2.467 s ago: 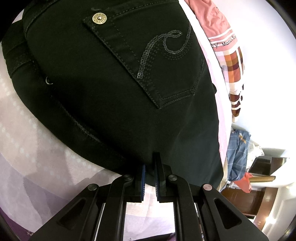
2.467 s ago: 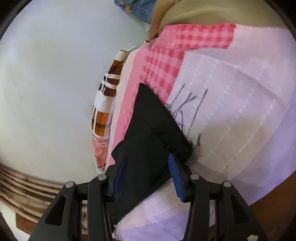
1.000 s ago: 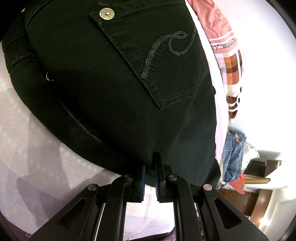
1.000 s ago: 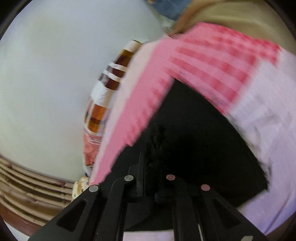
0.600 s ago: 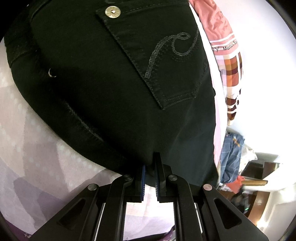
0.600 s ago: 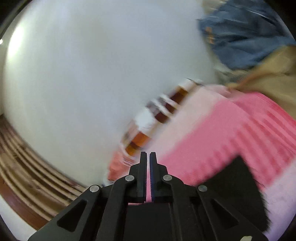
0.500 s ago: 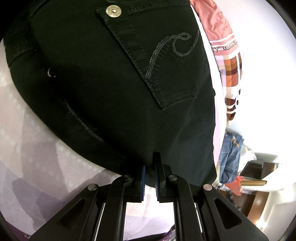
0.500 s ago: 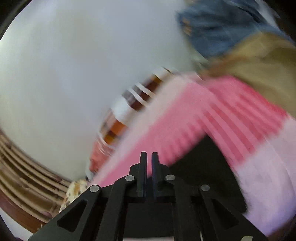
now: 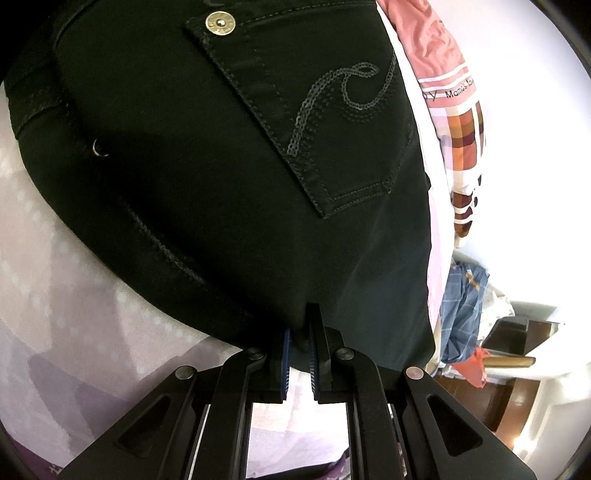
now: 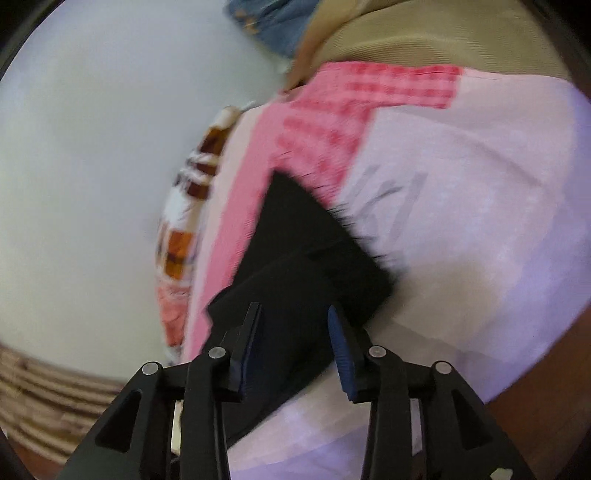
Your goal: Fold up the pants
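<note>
The black jeans (image 9: 221, 177) are lying flat on a lilac and pink patchwork bedsheet (image 9: 66, 302), back side up, with the stitched back pocket (image 9: 314, 110) and its metal rivet (image 9: 220, 23) showing in the left wrist view. The garment's long axis is running along the sheet, parallel and close to the sheet's far edge: the waist and seat are filling the left camera, while the frayed leg hems (image 10: 332, 236) are lying at the other end, in front of the right camera.

The left gripper (image 9: 298, 341) is clamping a pinch of the denim at the near edge of the seat, its jaws nearly together with cloth between the blue pads. The right gripper (image 10: 295, 332) is spreading its jaws at this moment; the stacked leg ends are lying between the two fingers, and the pads are not pressing on them. That view is smeared by motion, so finer contact cannot be told.

The coming fold appears to turn on this layout: the hem end is lying straight ahead of the right gripper, so that hand looks best placed to carry the hems along the garment's length toward the waist that the left hand is pinning.

Room is looking tight on the far side, where the jeans are running just beside the sheet's edge, with a checked orange and brown cloth (image 9: 465, 155) hanging over it toward the pale floor. On the near side, open sheet is stretching well beyond the denim. A blue checked garment (image 9: 461, 306) is lying off past the edge, well apart.
</note>
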